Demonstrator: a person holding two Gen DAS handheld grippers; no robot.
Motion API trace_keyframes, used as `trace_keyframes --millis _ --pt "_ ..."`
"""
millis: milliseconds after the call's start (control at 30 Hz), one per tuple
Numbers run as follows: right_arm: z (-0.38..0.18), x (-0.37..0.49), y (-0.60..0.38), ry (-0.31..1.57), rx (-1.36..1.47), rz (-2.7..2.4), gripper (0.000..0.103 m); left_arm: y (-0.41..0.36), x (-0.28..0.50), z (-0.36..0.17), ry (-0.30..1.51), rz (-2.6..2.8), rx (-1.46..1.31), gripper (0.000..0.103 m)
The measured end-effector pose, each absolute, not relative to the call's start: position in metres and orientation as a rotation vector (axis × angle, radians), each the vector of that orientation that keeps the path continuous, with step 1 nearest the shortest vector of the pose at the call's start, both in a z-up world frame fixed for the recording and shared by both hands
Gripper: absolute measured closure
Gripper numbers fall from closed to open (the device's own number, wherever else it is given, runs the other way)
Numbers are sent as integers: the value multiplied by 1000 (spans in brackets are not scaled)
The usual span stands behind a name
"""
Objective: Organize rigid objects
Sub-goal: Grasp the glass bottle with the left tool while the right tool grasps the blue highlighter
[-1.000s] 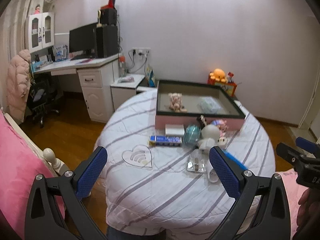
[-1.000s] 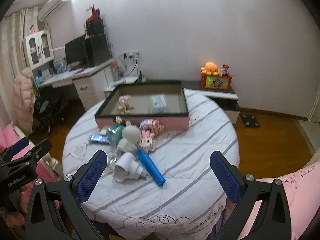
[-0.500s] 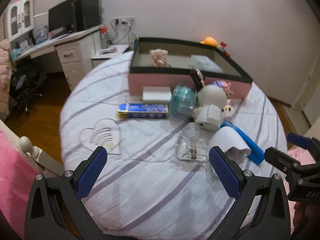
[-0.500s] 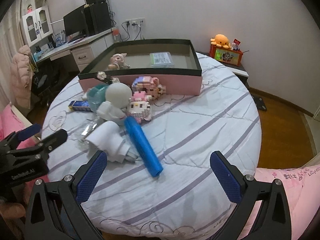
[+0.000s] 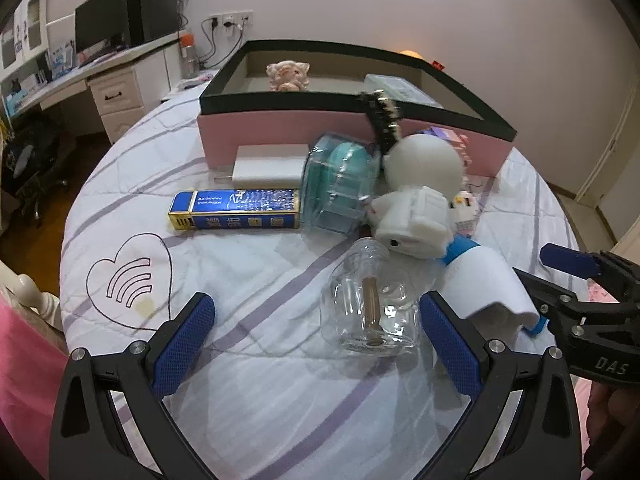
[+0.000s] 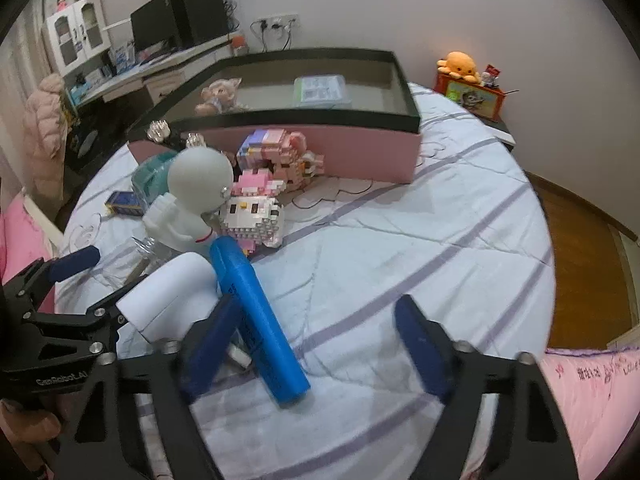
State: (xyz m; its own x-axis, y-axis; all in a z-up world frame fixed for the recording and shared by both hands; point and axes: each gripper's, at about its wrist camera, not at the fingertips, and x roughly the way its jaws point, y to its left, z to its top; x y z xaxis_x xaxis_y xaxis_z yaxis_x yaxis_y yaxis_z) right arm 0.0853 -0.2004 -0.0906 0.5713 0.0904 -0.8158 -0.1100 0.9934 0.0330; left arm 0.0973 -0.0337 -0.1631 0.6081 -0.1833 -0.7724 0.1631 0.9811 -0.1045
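Left wrist view: one clear jar (image 5: 370,304) lies on its side at lower centre, between the spread, empty fingers of the left gripper (image 5: 316,336); one pink box (image 5: 352,120) sits above.

Right wrist view: one blue tube (image 6: 258,320) lies centre-left, just inside the right gripper (image 6: 316,344), which is wide apart and grasps nothing.

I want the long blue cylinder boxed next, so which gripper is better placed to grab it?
Right: the right gripper is open with the long blue cylinder just inside its left finger. The left gripper faces the clear plastic jar.
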Motion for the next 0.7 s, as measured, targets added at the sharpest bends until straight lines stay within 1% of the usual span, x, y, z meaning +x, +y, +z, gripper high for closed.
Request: trace_keyframes --millis 67,133,200,233,333,367,400,467,533,600,667,700 --pt "-91 88 -199 951 -24 149 32 -34 100 -166 899 -188 -3 2" --pt "-92 90 -195 957 -48 182 36 -36 98 -168 895 -179 43 7" --pt "-91 89 -189 962 -84 221 45 -37 97 -168 890 -182 66 11" --pt "-91 88 -184 964 -109 244 47 -36 96 -167 887 -186 65 15" --pt "-93 87 -181 977 -147 275 48 -33 95 -166 878 -190 77 23" --pt "-94 88 -181 985 -148 279 49 -32 96 -165 878 -197 81 23" --pt "-97 89 -181 998 -163 285 52 -31 97 -165 878 -204 85 23" --pt "-100 86 -171 1013 -242 306 55 -33 98 -164 872 -206 109 21" --pt "-101 84 -163 1008 -273 337 55 -36 100 -165 861 -206 126 19" --pt "-102 87 -162 999 -274 334 56 -33 103 -167 860 -210 101 22" --pt "-104 91 -166 984 -246 342 58 -31 105 -165 865 -229 73 27" --pt "-105 92 -167 983 -235 346 60 -31 103 -164 863 -238 71 39"
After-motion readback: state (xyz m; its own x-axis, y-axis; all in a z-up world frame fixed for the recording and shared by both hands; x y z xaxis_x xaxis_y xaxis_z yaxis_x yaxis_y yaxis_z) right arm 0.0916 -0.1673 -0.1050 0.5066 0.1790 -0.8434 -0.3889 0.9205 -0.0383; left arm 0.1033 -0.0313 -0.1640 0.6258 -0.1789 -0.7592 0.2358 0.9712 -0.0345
